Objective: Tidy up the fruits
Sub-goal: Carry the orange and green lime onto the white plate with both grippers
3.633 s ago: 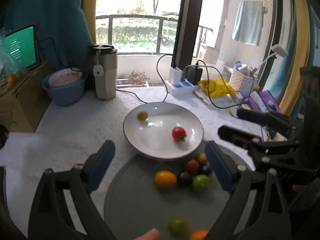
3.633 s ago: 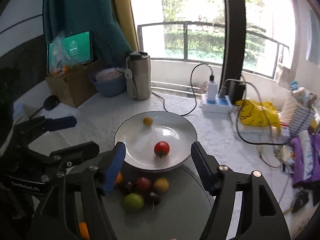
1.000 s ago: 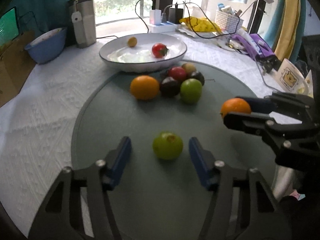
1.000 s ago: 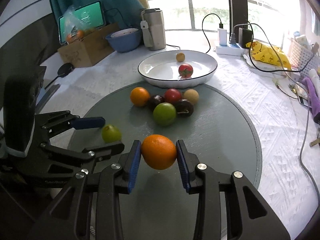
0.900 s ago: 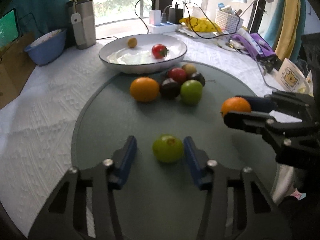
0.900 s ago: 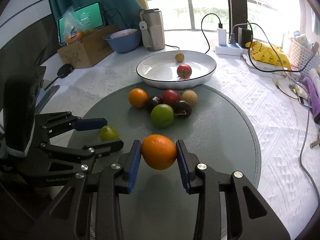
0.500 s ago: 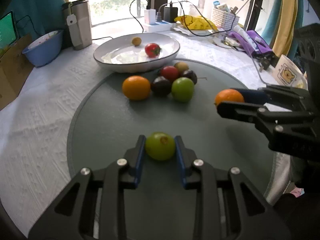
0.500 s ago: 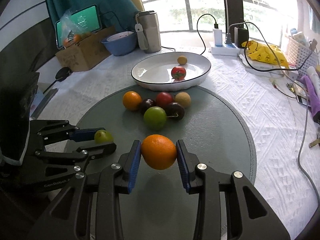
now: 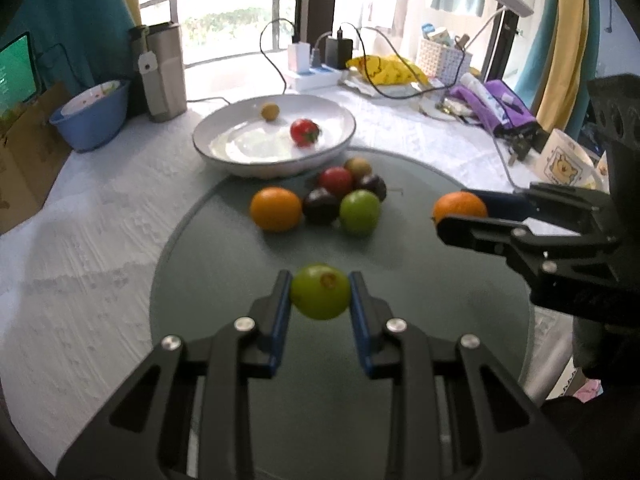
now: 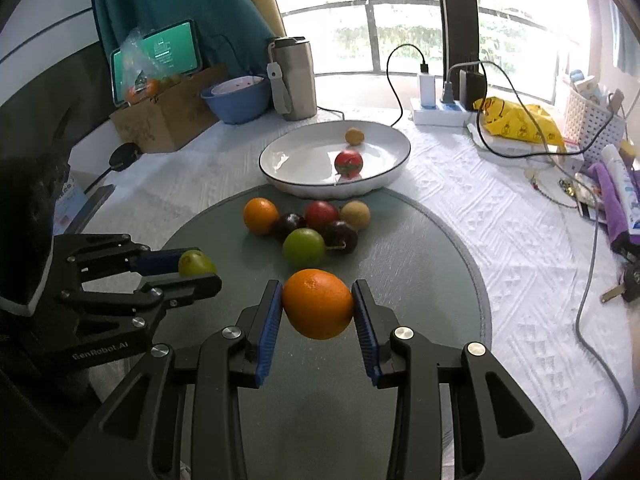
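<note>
Between the blue pads of the left gripper sits a small green fruit, pinched on both sides and lifted clear of the grey-green round mat beneath it. Just to its right, the right gripper clamps an orange in the same way, its pads pressed against the fruit's flanks, also over the mat. From the right wrist view the left gripper shows at the left edge with the green fruit at its tips; from the left wrist view the right gripper shows at the right edge with the orange at its tips.

Farther out on the mat lies a tight cluster of loose fruit: a second orange on the left, a dark plum touching it, a larger green fruit at the front, another dark plum, a red fruit and a brownish-yellow fruit at the back.

Beyond the cluster, at the mat's far edge, stands a white dish with a dark rim. It holds a red tomato and, apart from it nearer the far rim, a small yellowish fruit.

All of this rests on a desk covered by a white textured cloth. Toward the window stand a steel tumbler and a blue bowl.
</note>
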